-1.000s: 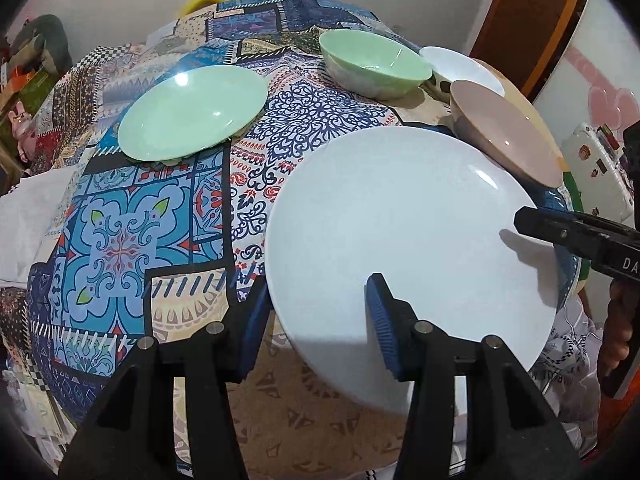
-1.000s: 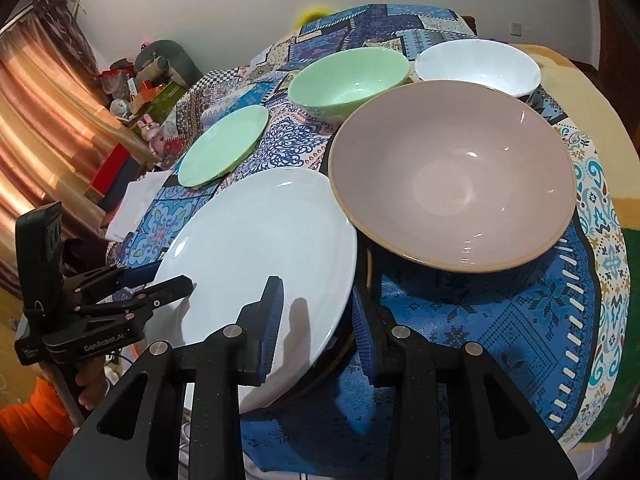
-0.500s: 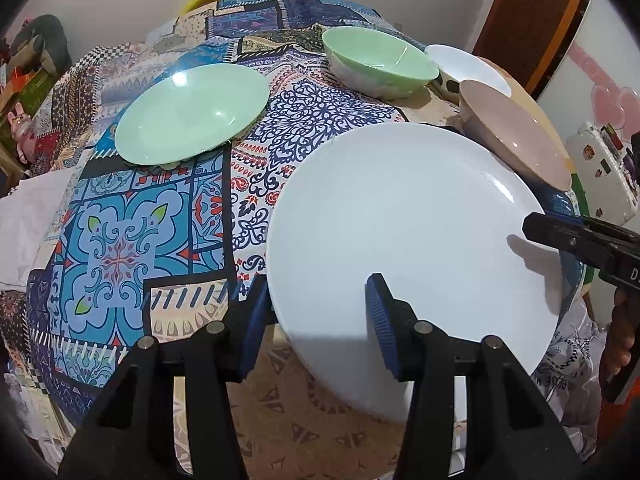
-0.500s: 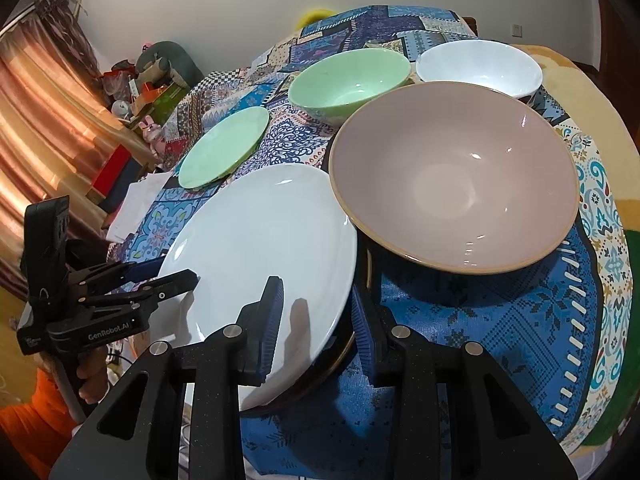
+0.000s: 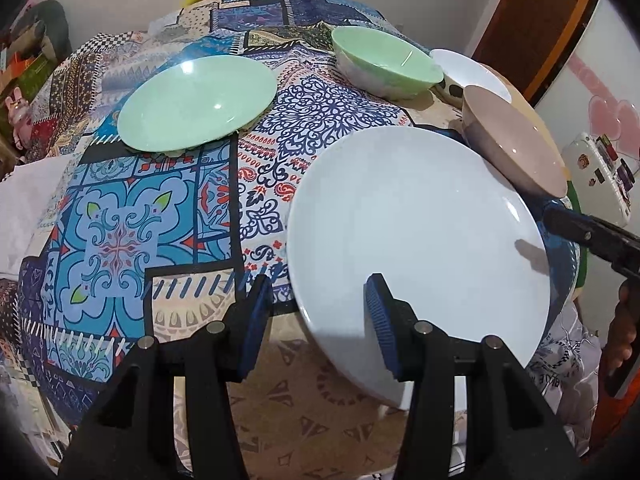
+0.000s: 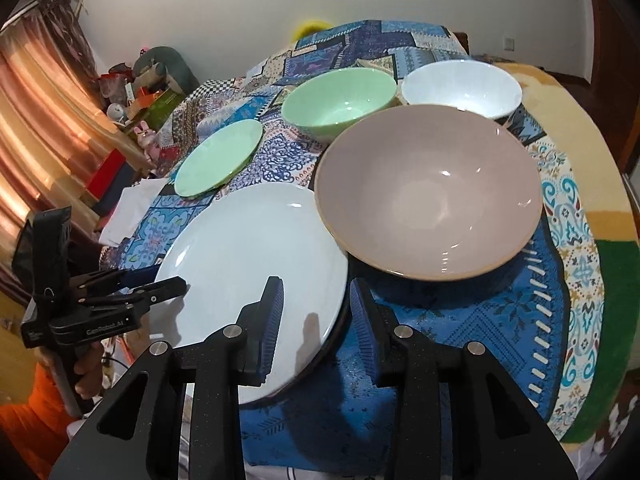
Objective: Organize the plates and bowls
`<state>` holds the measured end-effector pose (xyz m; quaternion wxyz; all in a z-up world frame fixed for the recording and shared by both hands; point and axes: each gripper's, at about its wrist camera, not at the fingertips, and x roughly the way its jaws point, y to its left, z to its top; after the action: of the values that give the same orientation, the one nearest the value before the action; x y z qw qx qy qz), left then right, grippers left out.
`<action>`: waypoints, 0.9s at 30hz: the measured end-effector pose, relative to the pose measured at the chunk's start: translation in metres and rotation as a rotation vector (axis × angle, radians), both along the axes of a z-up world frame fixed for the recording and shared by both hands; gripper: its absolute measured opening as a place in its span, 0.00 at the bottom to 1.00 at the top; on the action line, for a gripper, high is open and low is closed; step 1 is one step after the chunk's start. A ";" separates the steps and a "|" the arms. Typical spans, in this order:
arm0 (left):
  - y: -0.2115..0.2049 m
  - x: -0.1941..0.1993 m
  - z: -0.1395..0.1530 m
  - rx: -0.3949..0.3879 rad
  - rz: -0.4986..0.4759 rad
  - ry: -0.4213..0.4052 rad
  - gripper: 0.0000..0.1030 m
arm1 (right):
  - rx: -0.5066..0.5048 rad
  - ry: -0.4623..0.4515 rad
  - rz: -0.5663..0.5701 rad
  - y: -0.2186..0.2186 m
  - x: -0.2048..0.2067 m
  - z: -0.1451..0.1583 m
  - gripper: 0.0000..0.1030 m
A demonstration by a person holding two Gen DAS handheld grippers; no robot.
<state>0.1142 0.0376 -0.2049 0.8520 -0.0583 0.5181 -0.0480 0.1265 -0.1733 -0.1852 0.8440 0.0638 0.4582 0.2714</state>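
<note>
From the left wrist view, we see our left tongs [image 5: 316, 320] spread wide, holding nothing. They straddle the near left edge of a large white plate [image 5: 416, 240]: one finger [image 5: 380, 320] sits over the plate, the other off to its left over the cloth. We cannot tell whether either touches it. The plate lies on a surface [image 5: 120, 240] covered in a blue patterned cloth. Further off to the left is a green plate [image 5: 196, 104], well apart from the white one. At the back stand a green bowl [image 5: 384, 60] and, just behind it, a white bowl [image 5: 468, 72]. A tan bowl [image 5: 516, 140] sits right beside the white plate's far right edge. Our right tongs [image 5: 588, 236] reach in from the right, near the plate's rim.

From the right wrist view, the right tongs [image 6: 316, 320] are also wide and empty, straddling the plate's [image 6: 248, 248] near right rim. The tan bowl [image 6: 428, 192] seems to overlap the plate's far edge. The green bowl [image 6: 340, 100], white bowl [image 6: 460, 84] and green plate [image 6: 218, 156] sit behind. The left tongs [image 6: 160, 284] appear at the plate's left side.

We judge that the step in hand is taking hold of the white plate from both sides. The next move likely calls for closing both tongs on the rim, then lifting evenly clear of the tan bowl.
</note>
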 end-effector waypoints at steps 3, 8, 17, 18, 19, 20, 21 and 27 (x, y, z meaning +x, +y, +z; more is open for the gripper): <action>0.003 -0.006 0.005 -0.005 0.006 -0.017 0.47 | -0.011 -0.022 0.004 0.005 -0.002 0.005 0.32; 0.015 -0.013 0.023 -0.003 0.034 -0.063 0.47 | -0.029 -0.070 0.016 0.019 0.001 0.019 0.32; 0.049 -0.020 0.069 0.018 0.115 -0.196 0.51 | -0.010 -0.152 0.054 0.049 0.012 0.047 0.32; 0.054 -0.021 0.073 0.021 0.127 -0.209 0.52 | -0.007 -0.157 0.060 0.053 0.014 0.049 0.33; 0.059 -0.022 0.077 0.026 0.138 -0.223 0.55 | -0.003 -0.162 0.070 0.058 0.017 0.052 0.33; 0.066 -0.023 0.082 0.038 0.154 -0.242 0.59 | -0.001 -0.166 0.074 0.062 0.017 0.053 0.33; 0.069 -0.023 0.085 0.048 0.162 -0.254 0.61 | 0.000 -0.171 0.080 0.068 0.021 0.055 0.34; 0.095 -0.014 0.101 0.109 0.200 -0.328 0.84 | -0.004 -0.183 0.102 0.097 0.036 0.059 0.43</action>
<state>0.1007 0.1324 -0.1043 0.9274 -0.0547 0.3657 0.0558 0.1621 -0.0768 -0.1261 0.8677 0.0135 0.3822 0.3176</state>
